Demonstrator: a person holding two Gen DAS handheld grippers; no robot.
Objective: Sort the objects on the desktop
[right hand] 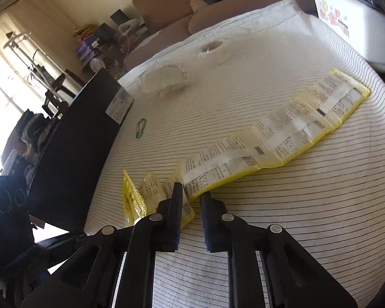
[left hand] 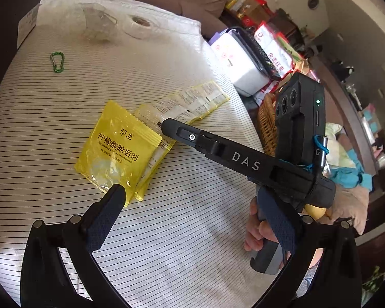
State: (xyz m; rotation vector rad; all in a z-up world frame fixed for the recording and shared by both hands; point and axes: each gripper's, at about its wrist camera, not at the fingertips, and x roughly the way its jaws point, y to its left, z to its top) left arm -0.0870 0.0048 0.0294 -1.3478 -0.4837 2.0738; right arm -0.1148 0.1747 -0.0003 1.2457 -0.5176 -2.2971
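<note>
A yellow descaler packet [left hand: 118, 148] lies face up on the striped cloth, on top of a chain of joined yellow packets [left hand: 192, 102] that runs away to the right. In the right wrist view the chain [right hand: 282, 138] lies printed side up, folded near my fingers. My right gripper [right hand: 191, 192] is nearly shut with a narrow gap, its tips at the chain's near end; it also shows in the left wrist view [left hand: 164, 124], its tips on the chain. My left gripper [left hand: 192, 200] is open wide, its left finger [left hand: 107, 213] at the single packet's near corner.
A green carabiner [left hand: 57, 62] lies far left, also seen in the right wrist view [right hand: 140, 127]. A tape roll [left hand: 140, 27], a clear plastic wrapper [left hand: 97, 23] and a dark box [right hand: 74, 143] sit at the cloth's far edge. A white container [left hand: 241, 59] and wicker basket [left hand: 267, 125] stand right.
</note>
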